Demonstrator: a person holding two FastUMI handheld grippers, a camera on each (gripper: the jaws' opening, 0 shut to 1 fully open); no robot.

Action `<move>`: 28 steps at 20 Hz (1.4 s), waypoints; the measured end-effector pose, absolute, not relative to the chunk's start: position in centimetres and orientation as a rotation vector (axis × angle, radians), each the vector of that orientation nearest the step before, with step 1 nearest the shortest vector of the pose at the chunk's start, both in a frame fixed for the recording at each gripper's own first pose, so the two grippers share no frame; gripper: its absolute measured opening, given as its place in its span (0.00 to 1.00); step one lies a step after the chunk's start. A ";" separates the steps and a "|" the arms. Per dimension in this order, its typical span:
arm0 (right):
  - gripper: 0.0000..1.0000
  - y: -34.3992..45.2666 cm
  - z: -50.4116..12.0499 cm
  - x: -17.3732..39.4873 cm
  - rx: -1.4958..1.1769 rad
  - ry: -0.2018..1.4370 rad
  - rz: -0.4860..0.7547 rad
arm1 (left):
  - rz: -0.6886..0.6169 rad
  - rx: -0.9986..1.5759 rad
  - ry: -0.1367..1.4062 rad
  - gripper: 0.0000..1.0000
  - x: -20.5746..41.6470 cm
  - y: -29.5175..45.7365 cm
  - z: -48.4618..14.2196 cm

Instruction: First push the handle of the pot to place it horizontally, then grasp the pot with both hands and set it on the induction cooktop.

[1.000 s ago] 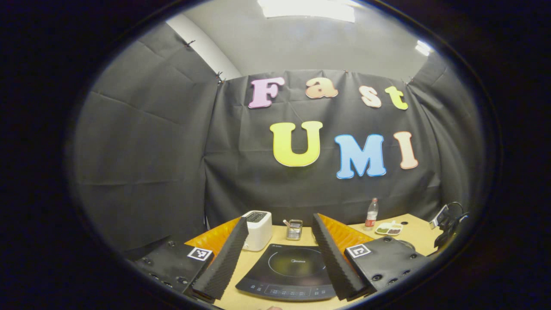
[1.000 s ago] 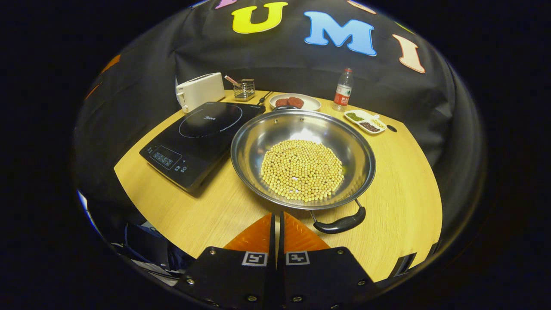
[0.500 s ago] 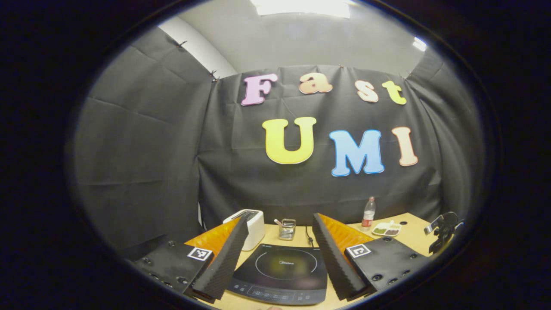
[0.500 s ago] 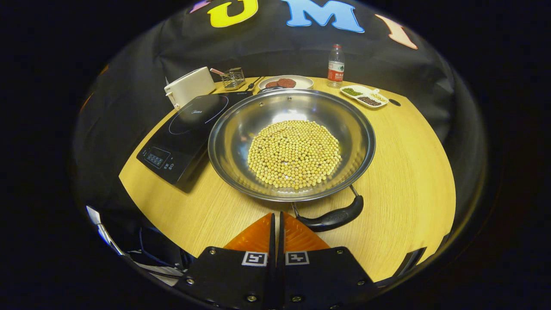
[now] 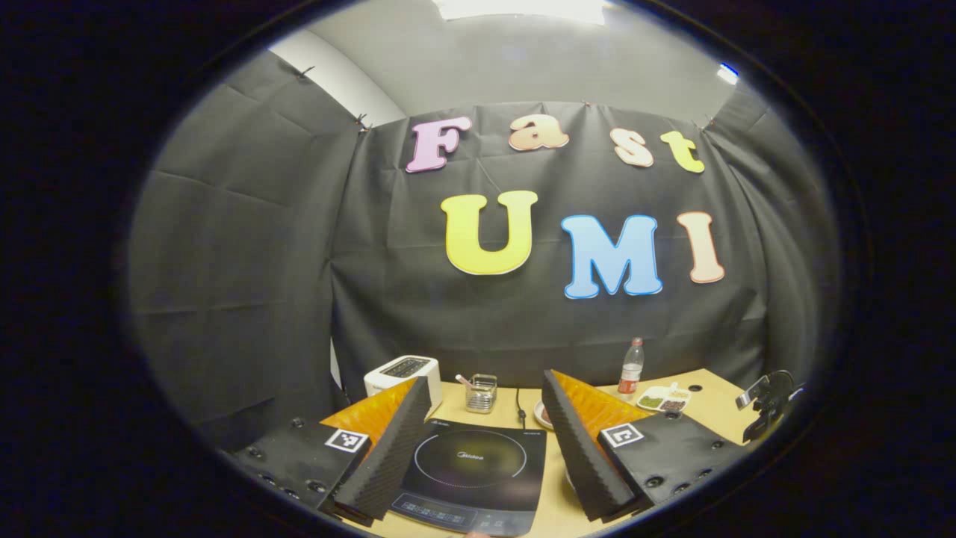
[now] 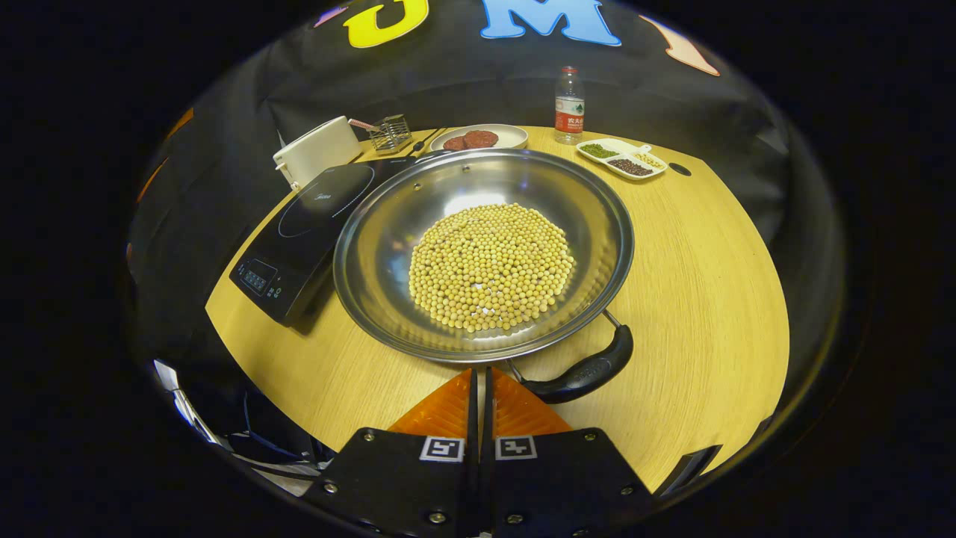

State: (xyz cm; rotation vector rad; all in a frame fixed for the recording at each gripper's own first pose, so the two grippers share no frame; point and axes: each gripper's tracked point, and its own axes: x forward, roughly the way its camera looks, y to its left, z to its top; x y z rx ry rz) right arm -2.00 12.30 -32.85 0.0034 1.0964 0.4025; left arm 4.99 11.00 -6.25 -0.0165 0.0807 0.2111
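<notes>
In the right gripper view a wide steel pot [image 6: 373, 246] holding yellow soybeans [image 6: 489, 265] sits mid-table. Its black near handle [image 6: 586, 370] points toward me and a little right. My right gripper [image 6: 482, 373] is shut with nothing in it, its tips just left of that handle's near end; I cannot tell whether they touch. The black induction cooktop [image 6: 306, 220] lies directly left of the pot. In the left gripper view my left gripper [image 5: 484, 388] stands open above the table, the cooktop [image 5: 470, 471] showing between its fingers.
Along the back of the table stand a white toaster [image 6: 317, 148], a wire utensil holder [image 6: 390, 133], a plate of red food [image 6: 478, 138], a water bottle [image 6: 569, 104] and a divided dish [image 6: 621, 157]. Bare wood lies right of the pot.
The right gripper has closed in on the pot, which now looks larger and nearer its tips. The left gripper view has drifted, so the cooktop and toaster sit further left.
</notes>
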 end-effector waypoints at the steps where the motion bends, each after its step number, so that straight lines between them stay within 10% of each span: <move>1: 0.01 11.8 -32.8 -1.7 0.004 1.095 0.397 | 0.207 -0.015 0.082 1.00 5.4 10.6 -6.3; 28: 0.01 0.8 -34.7 8.6 0.070 1.075 0.204 | 0.251 0.009 0.136 1.00 9.5 4.8 -9.2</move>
